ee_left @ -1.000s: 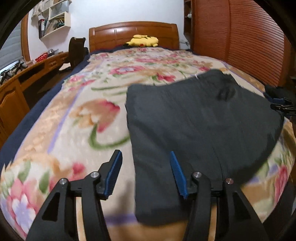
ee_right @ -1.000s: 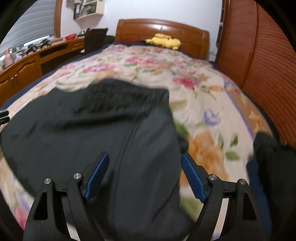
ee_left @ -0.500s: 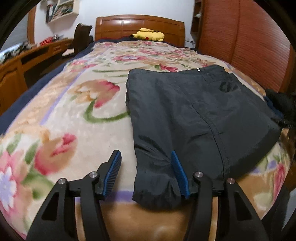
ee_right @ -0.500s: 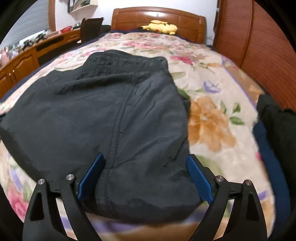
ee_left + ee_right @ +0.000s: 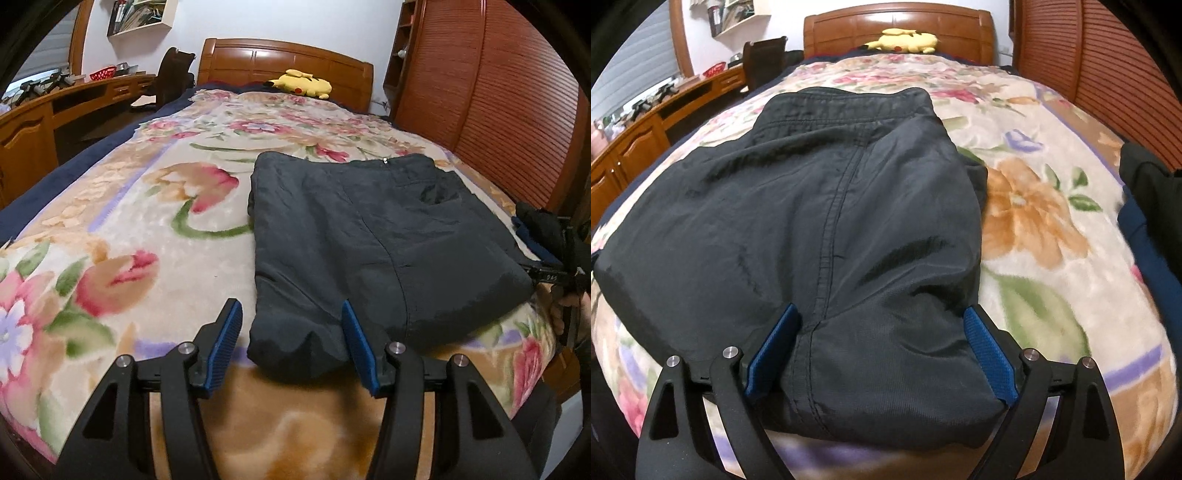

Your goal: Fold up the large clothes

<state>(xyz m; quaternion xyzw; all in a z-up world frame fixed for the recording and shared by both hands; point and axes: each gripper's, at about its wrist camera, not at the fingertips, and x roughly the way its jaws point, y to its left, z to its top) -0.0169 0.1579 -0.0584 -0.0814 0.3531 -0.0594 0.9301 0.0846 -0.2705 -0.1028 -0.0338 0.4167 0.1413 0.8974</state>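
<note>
Left wrist view: the left gripper [image 5: 291,332] fills the bottom of the frame with its 2 blue-padded fingers [image 5: 225,343] spread wide, and the near left corner of the folded dark trousers [image 5: 369,240] bulges up between them without being pinched. The trousers lie flat across the center and right of the frame on the floral blanket [image 5: 122,240], their zipper edge toward the upper middle. At the far right edge the right gripper [image 5: 550,275] shows partly, right beside the garment's right corner. A yellow plush toy [image 5: 301,83] rests against the wooden headboard [image 5: 284,59] at the top center, and a wooden desk [image 5: 48,114] runs along the upper left. In the right wrist view the right gripper [image 5: 882,350] sits low in the frame, jaws also wide apart, with the near end of the trousers [image 5: 820,221] lying between the pads and covering the center; nothing is clamped. A dark pile of clothes [image 5: 1148,199] occupies the right edge.
</note>
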